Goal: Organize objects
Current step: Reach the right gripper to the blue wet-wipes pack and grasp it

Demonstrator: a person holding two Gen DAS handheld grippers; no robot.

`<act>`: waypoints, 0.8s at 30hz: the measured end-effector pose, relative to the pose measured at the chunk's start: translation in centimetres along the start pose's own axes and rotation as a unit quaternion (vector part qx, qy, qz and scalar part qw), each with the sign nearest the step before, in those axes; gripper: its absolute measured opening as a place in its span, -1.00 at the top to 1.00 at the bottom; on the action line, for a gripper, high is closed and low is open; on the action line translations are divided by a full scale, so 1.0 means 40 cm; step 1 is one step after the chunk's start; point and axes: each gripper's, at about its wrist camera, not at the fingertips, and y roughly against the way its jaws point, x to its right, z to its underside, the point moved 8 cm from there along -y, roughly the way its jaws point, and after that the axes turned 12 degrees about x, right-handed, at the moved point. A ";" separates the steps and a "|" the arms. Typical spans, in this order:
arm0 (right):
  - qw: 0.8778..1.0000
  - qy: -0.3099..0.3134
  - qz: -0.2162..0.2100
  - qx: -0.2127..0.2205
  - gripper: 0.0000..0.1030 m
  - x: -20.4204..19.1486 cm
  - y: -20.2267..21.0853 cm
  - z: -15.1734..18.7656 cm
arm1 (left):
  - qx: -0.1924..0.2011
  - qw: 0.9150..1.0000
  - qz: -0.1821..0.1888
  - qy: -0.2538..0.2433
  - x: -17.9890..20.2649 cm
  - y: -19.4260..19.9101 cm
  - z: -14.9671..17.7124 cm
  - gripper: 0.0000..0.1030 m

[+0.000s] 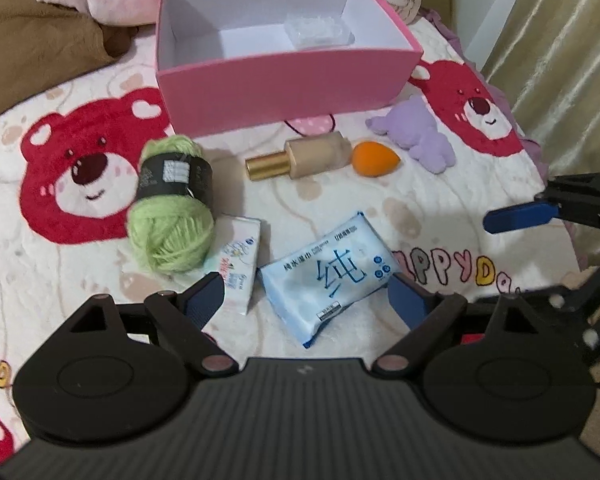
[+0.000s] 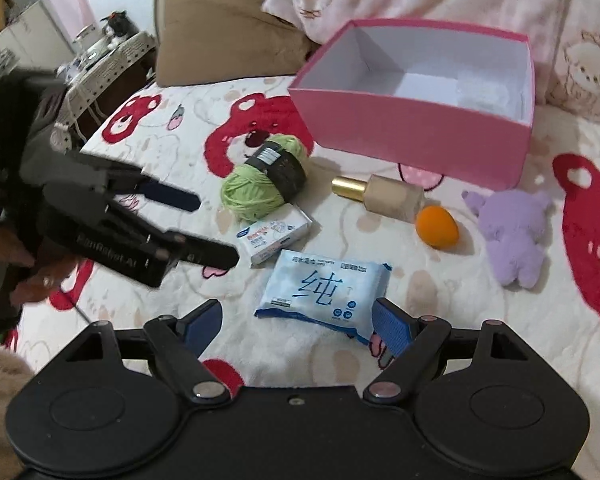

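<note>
While both of our hand-held grippers, left hand-held gripper [image 1: 304, 294] and right hand-held gripper [image 2: 298, 320], hang released above the wet-wipes pack [image 1: 326, 276], loose items on the bed [image 1: 60, 280] await the pink box [image 1: 288, 84].

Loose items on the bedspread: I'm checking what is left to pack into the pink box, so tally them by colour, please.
Green: 1, yarn ball
Beige and gold: 1, bottle
Orange: 1, sponge
Purple: 1, plush toy
Pale blue: 1, wipes pack
White: 1, tissue pack
Total: 6
Already inside the pink box: a clear plastic item.
</note>
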 end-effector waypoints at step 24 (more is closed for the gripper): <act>0.997 0.023 0.035 -0.063 0.38 0.114 -0.213 0.091 | -0.042 0.992 0.006 0.121 -0.038 -0.182 0.137 0.01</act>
